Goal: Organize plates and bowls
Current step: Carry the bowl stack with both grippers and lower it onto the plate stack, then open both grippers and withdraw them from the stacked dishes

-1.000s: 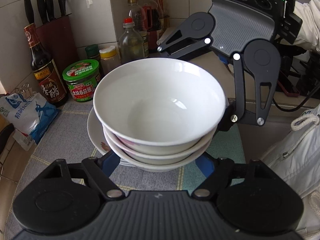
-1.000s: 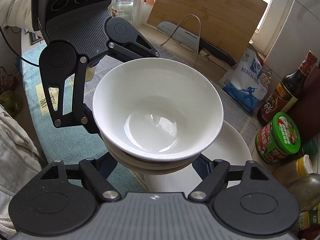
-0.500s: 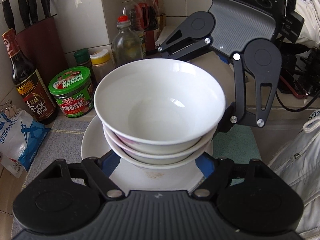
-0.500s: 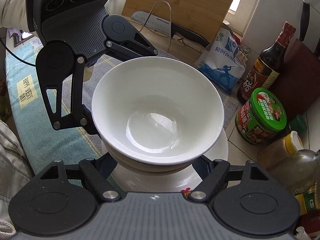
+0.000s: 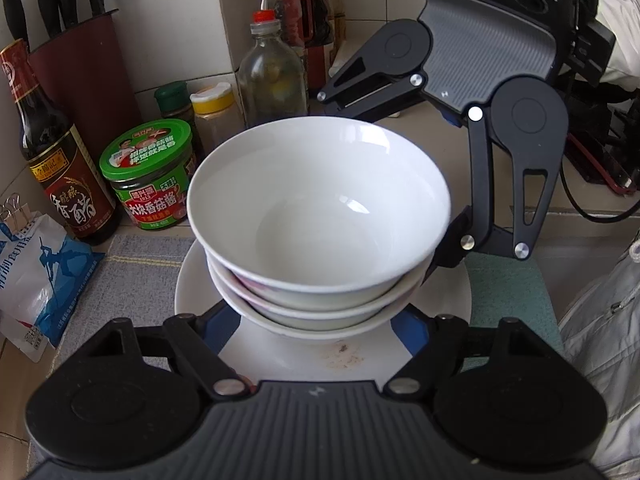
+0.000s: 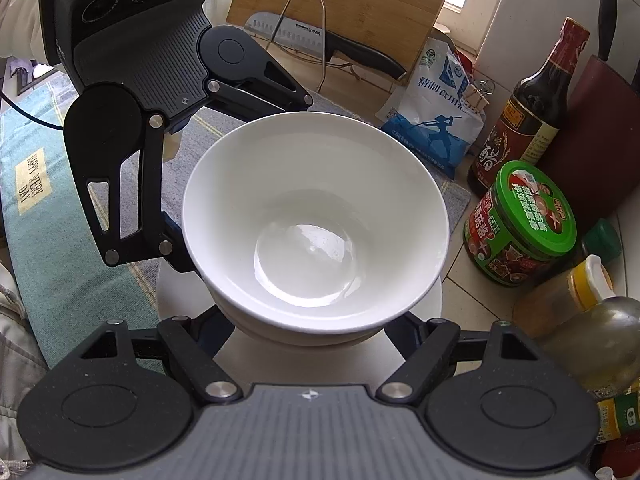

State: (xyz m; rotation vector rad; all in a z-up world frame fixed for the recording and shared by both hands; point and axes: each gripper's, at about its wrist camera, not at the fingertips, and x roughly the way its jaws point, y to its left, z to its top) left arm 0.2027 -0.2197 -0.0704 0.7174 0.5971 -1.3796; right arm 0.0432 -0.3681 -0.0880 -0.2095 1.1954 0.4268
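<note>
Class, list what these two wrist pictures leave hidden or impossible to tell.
- Left wrist view: the bowl stack hides whether it touches the plate.
- Both views: the bowls cover the fingertips of the left gripper and right gripper.
- Right wrist view: lower bowls' count hidden by the top bowl.

Your stack of three white bowls (image 5: pixel 320 216) sits upright and nested, right over a white plate (image 5: pixel 352 356) with crumbs.
</note>
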